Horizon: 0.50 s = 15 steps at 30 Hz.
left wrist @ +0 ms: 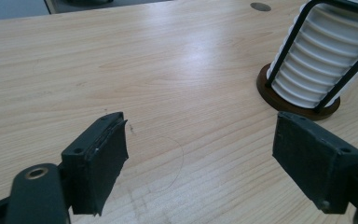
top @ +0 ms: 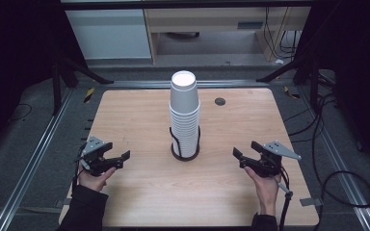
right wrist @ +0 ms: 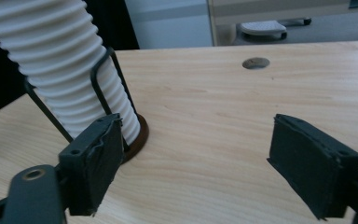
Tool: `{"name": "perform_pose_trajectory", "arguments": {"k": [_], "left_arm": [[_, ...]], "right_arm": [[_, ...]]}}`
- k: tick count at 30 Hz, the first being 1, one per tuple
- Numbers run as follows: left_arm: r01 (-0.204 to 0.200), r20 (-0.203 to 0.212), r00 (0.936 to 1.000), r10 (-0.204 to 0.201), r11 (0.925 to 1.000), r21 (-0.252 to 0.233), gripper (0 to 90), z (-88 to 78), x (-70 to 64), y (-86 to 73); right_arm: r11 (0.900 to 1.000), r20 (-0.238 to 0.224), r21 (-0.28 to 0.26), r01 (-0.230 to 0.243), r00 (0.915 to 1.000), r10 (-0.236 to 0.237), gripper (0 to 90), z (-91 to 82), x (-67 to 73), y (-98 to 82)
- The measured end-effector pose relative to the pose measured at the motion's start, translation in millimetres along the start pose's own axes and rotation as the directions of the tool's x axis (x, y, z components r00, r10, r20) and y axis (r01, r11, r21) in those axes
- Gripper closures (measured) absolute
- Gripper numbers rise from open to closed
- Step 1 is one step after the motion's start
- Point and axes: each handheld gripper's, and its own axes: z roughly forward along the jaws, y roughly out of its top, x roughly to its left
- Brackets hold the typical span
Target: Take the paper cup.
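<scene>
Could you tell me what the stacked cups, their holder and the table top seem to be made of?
Cups: probably paper or thin plastic, matte white, ribbed rims. Holder: thin black wire uprights, likely metal, on a dark brown round base, perhaps wood. Table top: light wood-grain, probably laminate, faint sheen.

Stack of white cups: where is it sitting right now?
In the high view the stack of white cups stands upright in a black wire holder at the table's middle, between the left gripper and the right gripper, touching neither.
</scene>
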Motion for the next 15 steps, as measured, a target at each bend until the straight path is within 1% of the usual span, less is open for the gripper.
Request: {"name": "perform_pose_trajectory", "arguments": {"k": [3, 4, 5, 6, 7, 8, 9, 10, 11, 15], "left_arm": [[0.001, -0.006, 1.0000, -0.001, 1.0000, 0.003, 18.8, -0.4, 0.2, -0.5], [0.001, -0.006, 1.0000, -0.001, 1.0000, 0.003, 18.9, -0.4, 0.2, -0.5], [-0.005, -0.011, 0.9999, 0.005, 1.0000, 0.009, 19.5, -0.6, 0.2, -0.6], [-0.016, -0.025, 0.9996, 0.016, 0.9998, 0.014, 19.9, -0.6, -0.2, -0.7], [-0.020, -0.025, 0.9995, 0.021, 0.9996, 0.019, 20.5, -0.5, 0.0, -0.5], [-0.020, -0.025, 0.9995, 0.021, 0.9996, 0.019, 21.2, -0.5, 0.0, -0.5], [-0.031, -0.028, 0.9991, 0.032, 0.9991, 0.030, 21.4, 0.7, -0.1, -0.6], [-0.031, -0.028, 0.9991, 0.032, 0.9991, 0.030, 22.0, 0.7, -0.1, -0.6], [-0.046, -0.034, 0.9983, 0.047, 0.9980, 0.042, 22.5, 1.7, 0.0, -0.7], [-0.050, -0.034, 0.9981, 0.052, 0.9977, 0.045, 22.9, 2.7, 0.5, -1.7]], "right_arm": [[0.999, -0.010, -0.031, 0.004, 0.9999, -0.004, 16.0, -1.7, 1.8, 9.0], [0.999, -0.010, -0.031, 0.004, 0.9999, -0.004, 16.0, -1.7, 1.8, 9.0], [0.999, -0.019, -0.035, 0.006, 0.9998, -0.007, 14.6, -2.2, 3.7, 16.7], [0.999, -0.018, -0.032, 0.014, 0.9997, -0.015, 14.1, -2.0, 5.0, 20.2], [0.999, -0.019, -0.027, 0.022, 0.9996, -0.022, 13.5, -1.6, 6.7, 23.9], [0.999, -0.019, -0.027, 0.022, 0.9996, -0.022, 13.5, -1.6, 6.7, 23.9], [0.999, -0.017, -0.019, 0.043, 0.9989, -0.044, 12.6, -0.5, 11.9, 32.1], [0.998, -0.017, -0.015, 0.054, 0.9984, -0.055, 12.6, 0.2, 14.1, 36.4], [0.998, -0.019, -0.012, 0.059, 0.9981, -0.059, 12.6, 0.7, 16.8, 40.6], [0.996, -0.032, -0.008, 0.086, 0.9958, -0.086, 13.4, 3.5, 26.3, 58.2]]}}
